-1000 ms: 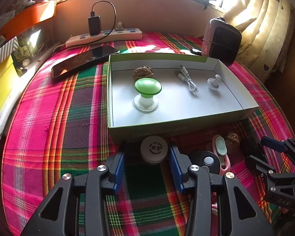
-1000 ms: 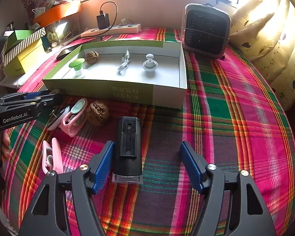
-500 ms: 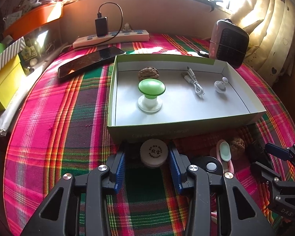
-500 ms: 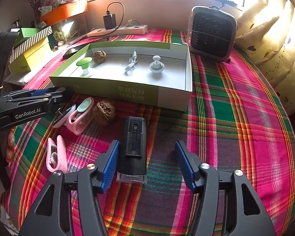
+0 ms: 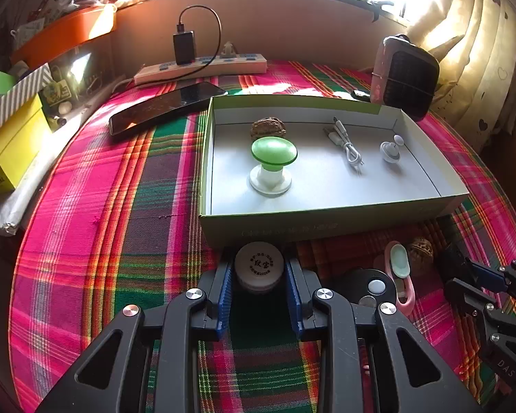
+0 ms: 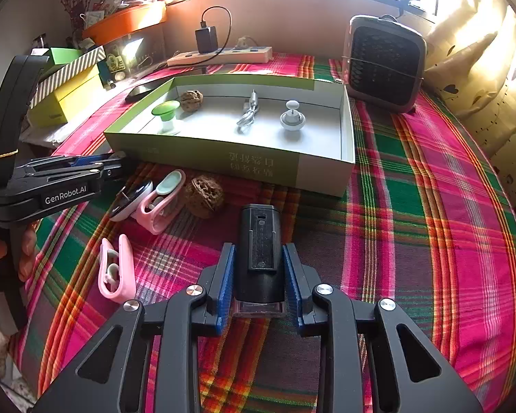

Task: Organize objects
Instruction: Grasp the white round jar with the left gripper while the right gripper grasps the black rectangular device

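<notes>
Fingers of both grippers have closed since earlier: left gripper [image 5: 259, 270] pinches the round white tin [image 5: 259, 267] just before the box [image 5: 326, 225]; right gripper [image 6: 259, 275] pinches the black device [image 6: 260, 251].

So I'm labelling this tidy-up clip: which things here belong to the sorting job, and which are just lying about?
Part of the job:
- green box
- round white tin in the left gripper
- black device in the right gripper
- loose walnut
- pink clips
- black disc

Lying about:
- phone
- power strip
- heater
- yellow box
</notes>
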`<state>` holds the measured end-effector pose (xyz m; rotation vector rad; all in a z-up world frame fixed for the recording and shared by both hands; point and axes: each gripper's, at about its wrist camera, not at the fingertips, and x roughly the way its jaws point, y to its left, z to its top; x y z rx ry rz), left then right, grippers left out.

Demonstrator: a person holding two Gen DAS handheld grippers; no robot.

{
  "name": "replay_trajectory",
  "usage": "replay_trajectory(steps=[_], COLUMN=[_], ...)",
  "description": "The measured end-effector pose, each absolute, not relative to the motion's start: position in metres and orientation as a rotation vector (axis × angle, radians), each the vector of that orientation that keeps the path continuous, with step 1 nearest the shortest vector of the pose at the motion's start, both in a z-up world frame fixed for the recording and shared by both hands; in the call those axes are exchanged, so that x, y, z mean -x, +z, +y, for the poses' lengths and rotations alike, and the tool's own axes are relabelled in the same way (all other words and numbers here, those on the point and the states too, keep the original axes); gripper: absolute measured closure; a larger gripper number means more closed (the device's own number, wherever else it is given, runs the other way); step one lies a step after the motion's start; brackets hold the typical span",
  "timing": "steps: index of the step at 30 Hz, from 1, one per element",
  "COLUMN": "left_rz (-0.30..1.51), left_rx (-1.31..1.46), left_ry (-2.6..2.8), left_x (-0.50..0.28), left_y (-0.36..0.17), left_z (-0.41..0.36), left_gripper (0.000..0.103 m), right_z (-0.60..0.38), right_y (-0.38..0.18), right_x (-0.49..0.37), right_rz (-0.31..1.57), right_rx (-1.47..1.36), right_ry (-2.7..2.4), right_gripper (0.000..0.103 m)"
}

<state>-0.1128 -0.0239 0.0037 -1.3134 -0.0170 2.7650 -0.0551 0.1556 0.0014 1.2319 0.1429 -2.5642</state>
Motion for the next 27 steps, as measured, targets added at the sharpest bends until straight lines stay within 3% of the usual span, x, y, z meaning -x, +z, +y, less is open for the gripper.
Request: replay_trajectory(steps=[27], left_rz=[-0.003], left_rx=[1.306], left_ry=[2.769], left_x=[0.1092], left_y=[0.0042], left_z=[-0.0232], left_gripper=[0.078], right_z=[0.1553], right_y=[0.0018], right_x=[0.0561], right_rz=[0.142], right_rx=[-1.233], right_ry=[-2.564], right_gripper=[0.074])
